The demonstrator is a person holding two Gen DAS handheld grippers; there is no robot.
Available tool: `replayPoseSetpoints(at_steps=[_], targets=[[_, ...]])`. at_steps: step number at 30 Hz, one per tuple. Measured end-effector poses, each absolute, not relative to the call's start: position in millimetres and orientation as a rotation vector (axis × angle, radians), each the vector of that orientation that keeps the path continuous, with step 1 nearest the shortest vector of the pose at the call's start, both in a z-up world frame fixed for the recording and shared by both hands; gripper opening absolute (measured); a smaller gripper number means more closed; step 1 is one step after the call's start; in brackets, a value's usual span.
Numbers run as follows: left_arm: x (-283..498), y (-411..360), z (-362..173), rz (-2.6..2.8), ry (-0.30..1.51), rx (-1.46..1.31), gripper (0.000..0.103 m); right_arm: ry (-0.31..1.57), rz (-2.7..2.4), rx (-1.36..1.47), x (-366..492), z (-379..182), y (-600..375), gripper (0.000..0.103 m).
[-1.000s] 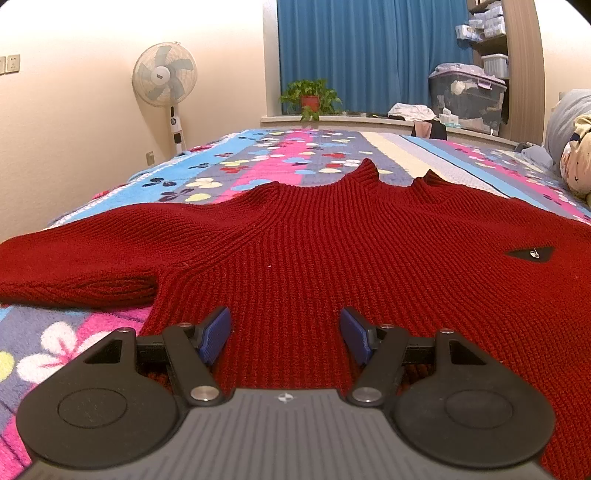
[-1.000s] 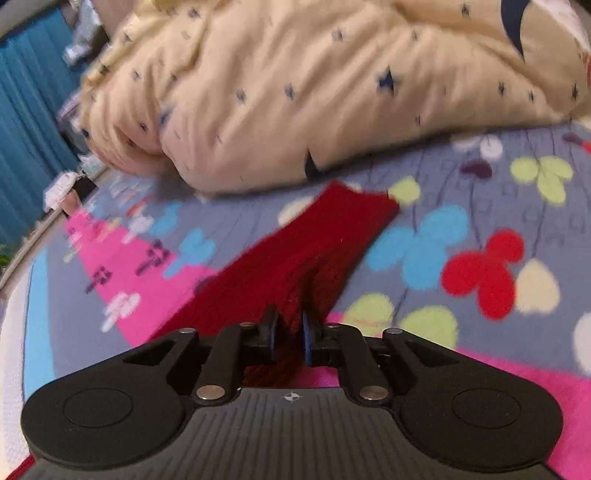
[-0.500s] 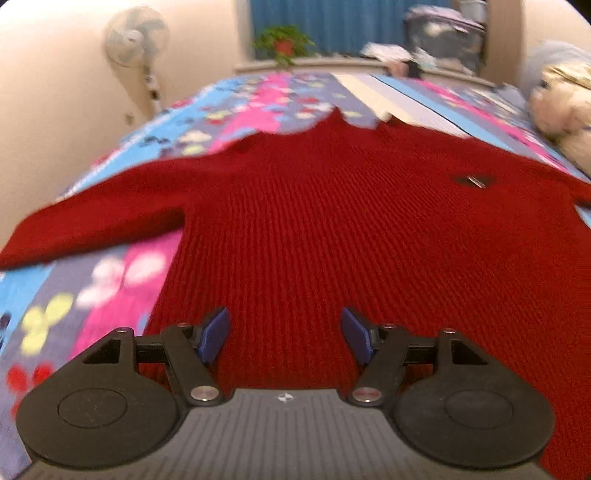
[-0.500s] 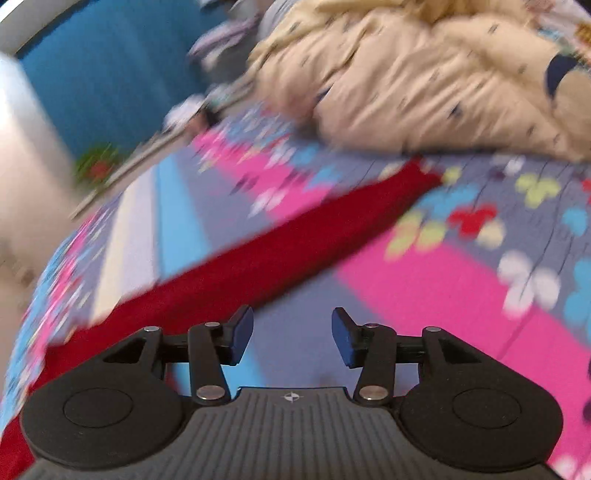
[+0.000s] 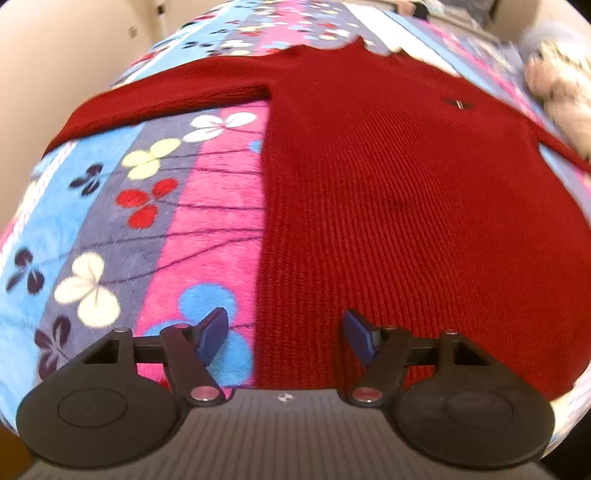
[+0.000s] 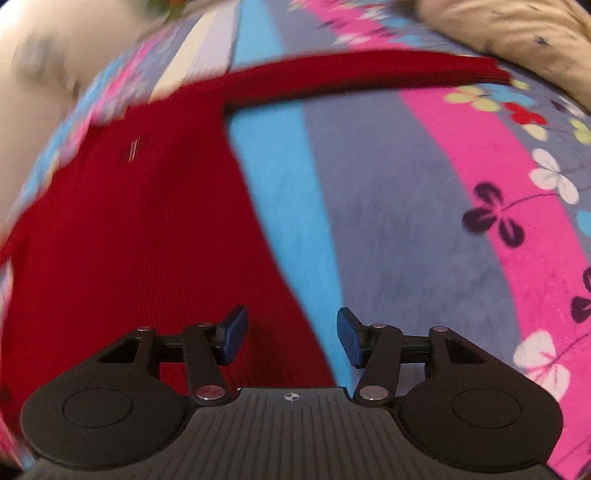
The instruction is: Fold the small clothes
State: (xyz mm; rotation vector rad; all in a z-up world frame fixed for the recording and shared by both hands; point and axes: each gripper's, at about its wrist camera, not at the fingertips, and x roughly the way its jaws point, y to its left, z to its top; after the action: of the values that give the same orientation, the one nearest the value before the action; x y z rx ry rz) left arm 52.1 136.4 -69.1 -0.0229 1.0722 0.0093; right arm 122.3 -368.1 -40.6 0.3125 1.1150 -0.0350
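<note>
A red knit sweater (image 5: 406,192) lies spread flat on the flowered bedspread (image 5: 110,221), its left sleeve (image 5: 166,99) stretched out to the left. My left gripper (image 5: 284,328) hovers open over the sweater's lower left edge, nothing between its blue pads. In the right wrist view the same sweater (image 6: 129,229) fills the left half, with its right sleeve (image 6: 369,70) reaching to the upper right. My right gripper (image 6: 291,332) hangs over the sweater's lower right side edge; its jaws are opening and hold nothing.
A cream star-printed quilt (image 6: 517,33) is bunched at the upper right beyond the sleeve cuff. A soft toy (image 5: 557,77) sits past the sweater's right shoulder. Bare bedspread (image 6: 424,221) stretches to the right of the sweater, and a wall (image 5: 55,44) rises on the left.
The right gripper let go of the sleeve cuff, opened and swung back to the sweater's lower right edge. The left gripper pulled back and tilted down toward the lower left edge, staying open.
</note>
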Motion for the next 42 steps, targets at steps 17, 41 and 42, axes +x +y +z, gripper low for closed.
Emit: replayPoseSetpoints(at_steps=[17, 41, 42], targets=[[33.3, 135.2, -60.9, -0.033, 1.077, -0.001, 0.008, 0.912, -0.027, 0.418, 51.4, 6.4, -373.8, 0.006], [46.3, 76.9, -78.5, -0.116, 1.070, 0.183, 0.070, 0.999, 0.054, 0.067, 73.5, -21.7, -296.7, 0.051], [47.4, 76.2, -83.0, -0.113, 1.099, 0.187, 0.071, 1.041, 0.041, 0.021, 73.8, -32.0, -293.5, 0.052]])
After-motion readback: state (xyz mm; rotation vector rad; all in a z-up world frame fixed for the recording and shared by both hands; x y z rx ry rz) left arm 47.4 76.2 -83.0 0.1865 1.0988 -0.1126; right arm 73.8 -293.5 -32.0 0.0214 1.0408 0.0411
